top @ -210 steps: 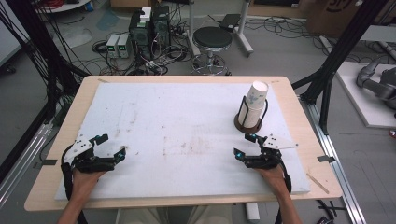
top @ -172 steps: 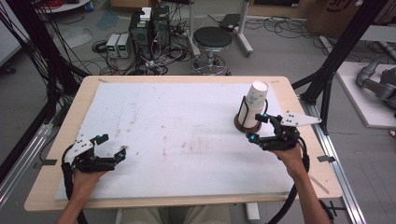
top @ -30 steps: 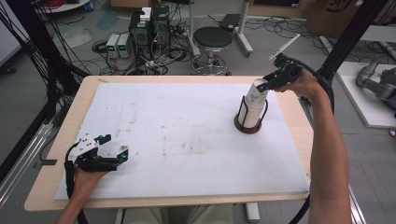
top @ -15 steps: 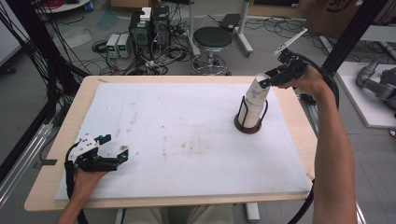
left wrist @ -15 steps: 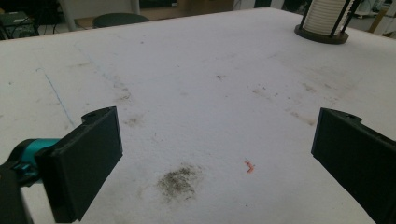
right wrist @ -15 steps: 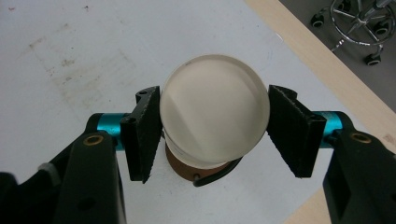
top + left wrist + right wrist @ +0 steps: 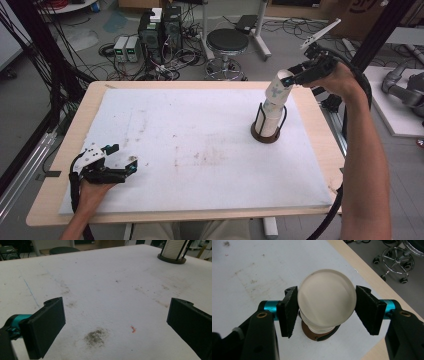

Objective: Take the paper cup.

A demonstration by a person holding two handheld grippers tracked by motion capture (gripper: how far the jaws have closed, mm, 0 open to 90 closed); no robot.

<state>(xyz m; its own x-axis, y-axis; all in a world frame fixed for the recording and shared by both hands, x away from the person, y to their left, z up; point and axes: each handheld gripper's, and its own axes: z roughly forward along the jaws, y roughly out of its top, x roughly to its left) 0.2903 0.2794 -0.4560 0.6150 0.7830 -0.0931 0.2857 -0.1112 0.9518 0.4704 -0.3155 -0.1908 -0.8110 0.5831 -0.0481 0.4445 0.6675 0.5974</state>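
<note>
Clamped by the right gripper (image 7: pixel 296 76) on the top white paper cup (image 7: pixel 326 298) of the stack (tilted, likely for peeling off) above the dark wire holder (image 7: pixel 267 131); left gripper (image 7: pixel 122 162) idle, gaping over the white table mat (image 7: pixel 200 150).

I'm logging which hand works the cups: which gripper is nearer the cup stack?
Right. The right gripper has its jaws on either side of the top of the cup stack; the left gripper rests far off at the table's near left.
</note>
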